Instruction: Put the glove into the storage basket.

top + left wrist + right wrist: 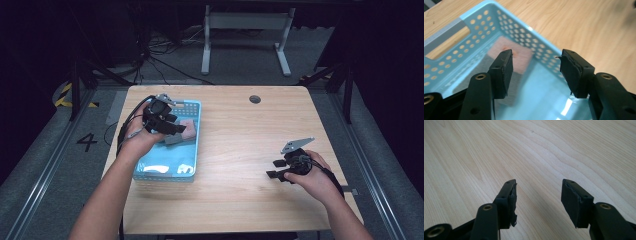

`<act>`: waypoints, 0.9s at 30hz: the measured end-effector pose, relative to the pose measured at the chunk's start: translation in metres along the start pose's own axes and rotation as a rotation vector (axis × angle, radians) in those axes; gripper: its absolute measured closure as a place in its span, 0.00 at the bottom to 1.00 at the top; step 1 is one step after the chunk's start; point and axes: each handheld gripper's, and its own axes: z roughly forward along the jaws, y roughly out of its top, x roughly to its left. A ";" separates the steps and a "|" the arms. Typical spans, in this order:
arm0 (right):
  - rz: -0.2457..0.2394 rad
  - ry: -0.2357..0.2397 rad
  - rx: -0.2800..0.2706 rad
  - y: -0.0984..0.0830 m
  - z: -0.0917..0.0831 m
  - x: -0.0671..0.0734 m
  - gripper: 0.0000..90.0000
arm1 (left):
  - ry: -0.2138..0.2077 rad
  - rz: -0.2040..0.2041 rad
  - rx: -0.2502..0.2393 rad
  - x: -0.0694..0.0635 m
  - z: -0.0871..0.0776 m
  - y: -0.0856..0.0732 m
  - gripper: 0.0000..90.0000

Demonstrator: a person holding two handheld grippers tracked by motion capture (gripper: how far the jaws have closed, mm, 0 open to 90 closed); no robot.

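Two handheld grippers are at work over a wooden bench (pixel 240 150), one in each of the person's hands. The left gripper (pixel 167 125) hangs over the far end of a light blue perforated basket (pixel 192 150) that sits on the left part of the bench; in the left gripper view (pixel 536 72) its fingers (pixel 504 72) are spread wide with nothing between them, pointing down into the basket (pixel 489 22). Inside the basket, near its far corner, lies a pink block (pixel 521 55), and a grey block (pixel 481 67) lies just beside it, apparently touching it; both rest on the basket floor below the spread fingers. From the high view the pink block (pixel 187 129) and the grey block (pixel 172 139) lie by the gripper's tips. The right gripper (pixel 275 169) is held low over bare wood on the right part of the bench, well apart from the basket. In the right gripper view (pixel 539 202) its fingers (pixel 576 202) are likewise spread apart and hold nothing, with wood grain (pixel 544 155) beneath.
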 end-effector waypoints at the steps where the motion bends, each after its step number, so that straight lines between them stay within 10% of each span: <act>1: 0.000 0.000 -0.003 0.001 0.000 0.000 0.52 | -0.002 -0.007 -0.005 -0.005 -0.003 -0.001 0.49; 16: -0.004 -0.004 -0.022 0.003 -0.007 -0.003 0.52 | -0.022 0.023 -0.071 -0.099 -0.027 -0.022 0.46; 27: -0.001 -0.015 -0.033 -0.001 -0.011 -0.005 0.51 | -0.107 0.015 -0.091 -0.133 -0.007 -0.052 0.45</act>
